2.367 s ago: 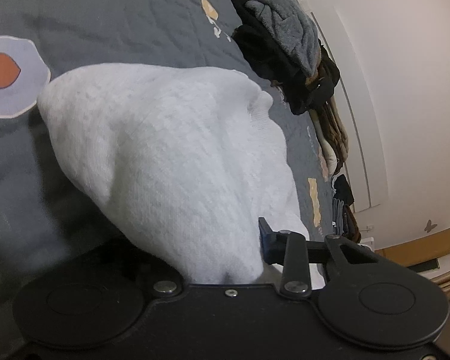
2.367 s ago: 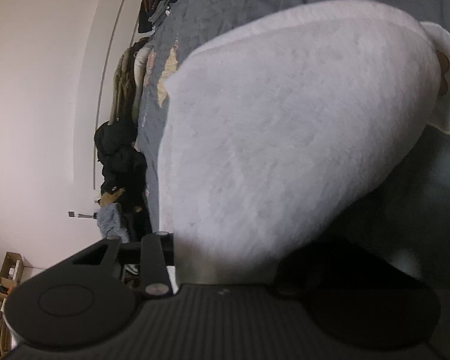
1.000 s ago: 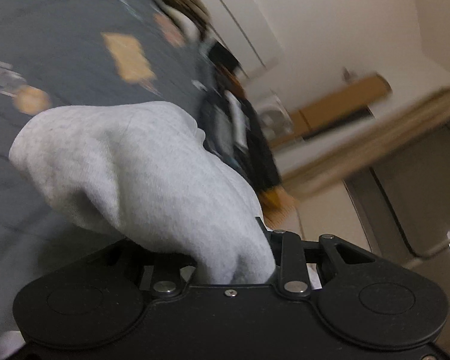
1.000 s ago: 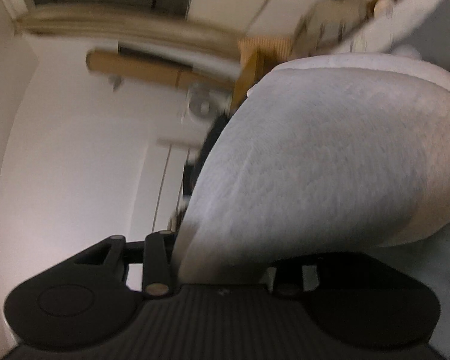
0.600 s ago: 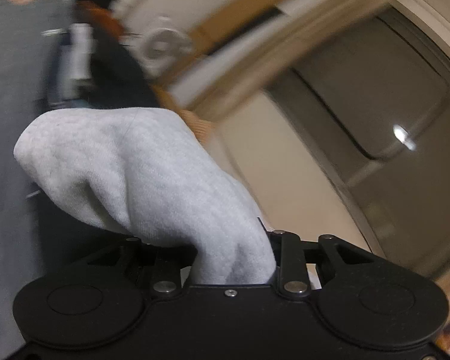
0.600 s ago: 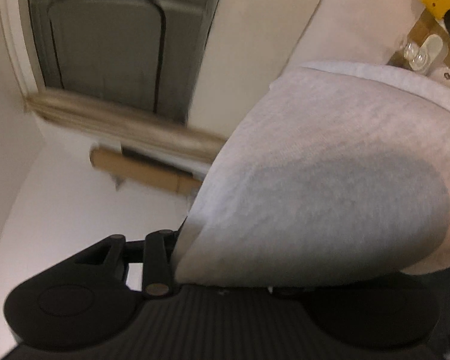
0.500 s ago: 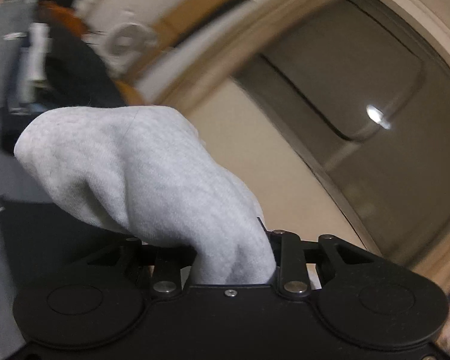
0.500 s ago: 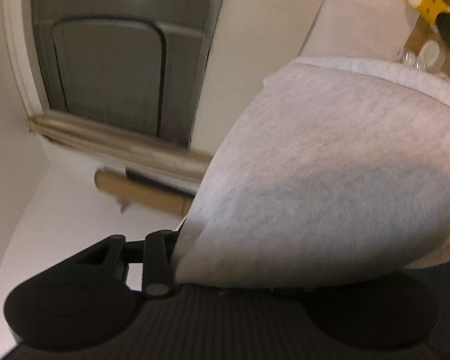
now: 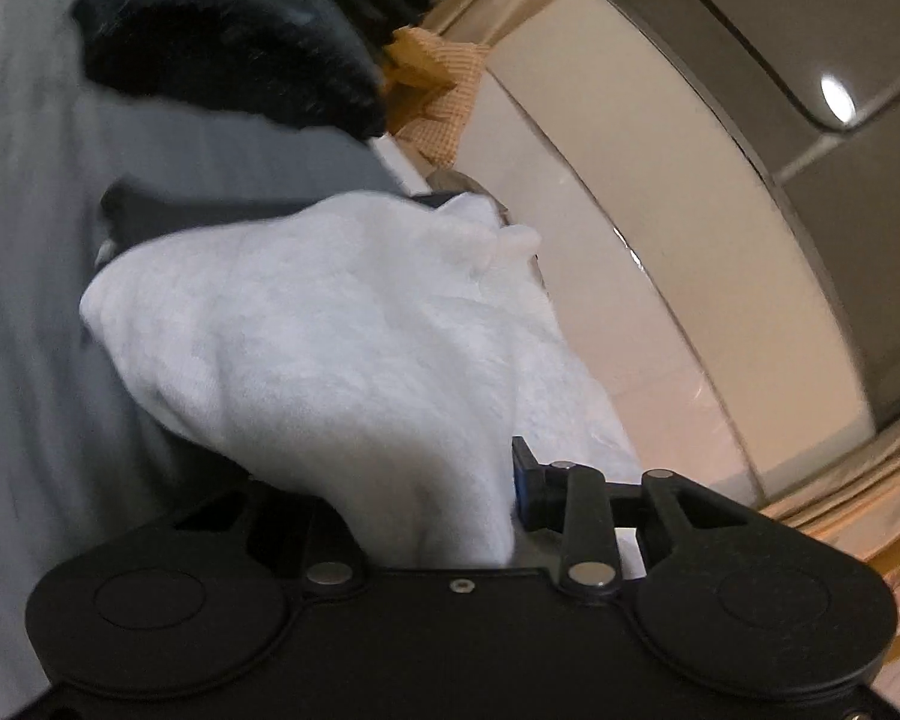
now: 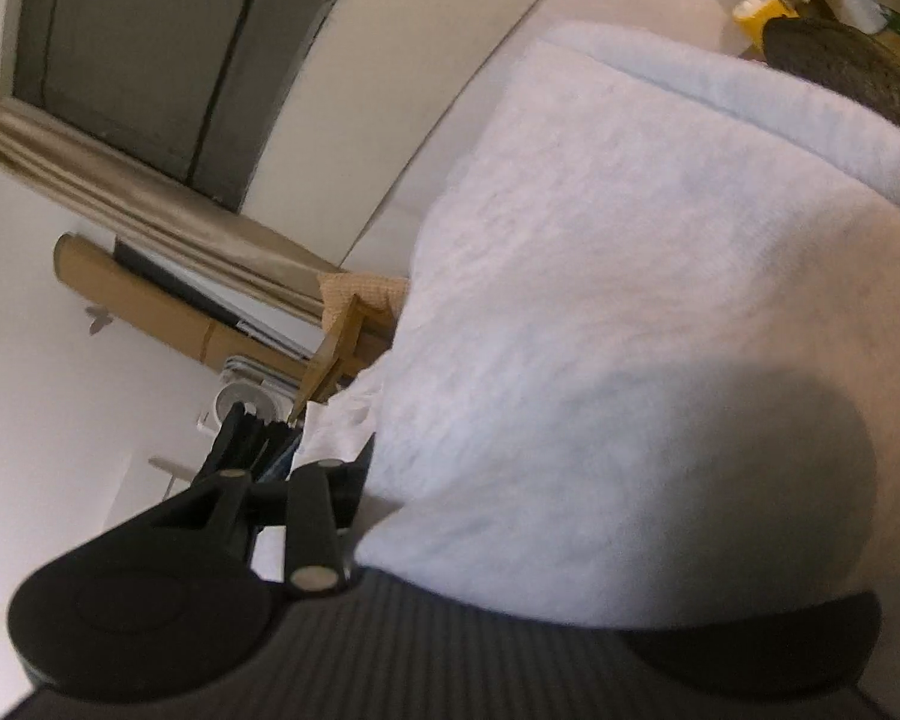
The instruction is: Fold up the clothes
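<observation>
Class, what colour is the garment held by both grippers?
White garment, clearest in the right wrist view.

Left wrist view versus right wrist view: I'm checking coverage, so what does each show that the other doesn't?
Only the left wrist view shows the grey bedspread and a pile of dark clothes on it. Only the right wrist view shows a long cardboard box by the wall and a yellow-capped item. Both show the white garment clamped in a gripper, left gripper and right gripper, plus the dark window.
</observation>
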The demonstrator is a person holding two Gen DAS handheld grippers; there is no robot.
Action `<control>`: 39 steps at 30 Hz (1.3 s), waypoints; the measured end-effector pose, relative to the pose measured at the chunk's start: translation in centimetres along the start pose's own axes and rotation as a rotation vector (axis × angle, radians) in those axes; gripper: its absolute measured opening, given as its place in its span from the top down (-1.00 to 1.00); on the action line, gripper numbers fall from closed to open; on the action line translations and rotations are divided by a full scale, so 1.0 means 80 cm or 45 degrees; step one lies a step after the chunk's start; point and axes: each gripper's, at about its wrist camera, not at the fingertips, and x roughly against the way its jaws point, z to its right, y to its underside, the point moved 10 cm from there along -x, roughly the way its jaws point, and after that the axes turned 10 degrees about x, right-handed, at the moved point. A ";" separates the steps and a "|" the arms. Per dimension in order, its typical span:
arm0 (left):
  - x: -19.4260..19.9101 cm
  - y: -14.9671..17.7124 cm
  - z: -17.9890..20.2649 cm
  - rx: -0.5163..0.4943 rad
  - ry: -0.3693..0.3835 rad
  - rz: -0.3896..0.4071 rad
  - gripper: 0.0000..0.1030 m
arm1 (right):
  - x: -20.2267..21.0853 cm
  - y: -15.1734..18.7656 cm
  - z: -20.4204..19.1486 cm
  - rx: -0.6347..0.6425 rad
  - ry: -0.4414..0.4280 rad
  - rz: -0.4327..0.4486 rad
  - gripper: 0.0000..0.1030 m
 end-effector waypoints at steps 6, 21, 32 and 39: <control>-0.009 -0.048 0.044 -0.136 0.033 0.010 0.40 | -0.005 -0.002 -0.004 -0.051 0.004 -0.017 0.18; 0.110 -0.006 -0.047 0.151 -0.113 0.145 -0.38 | 0.091 0.032 0.007 0.070 0.009 -0.172 -0.36; 0.187 0.103 0.133 -0.225 0.037 0.173 -0.41 | 0.184 -0.030 -0.045 0.336 -0.311 -0.403 -0.44; 0.194 0.192 0.189 -0.491 -0.223 0.291 -0.41 | 0.141 -0.160 -0.076 0.958 -0.452 -0.415 -0.63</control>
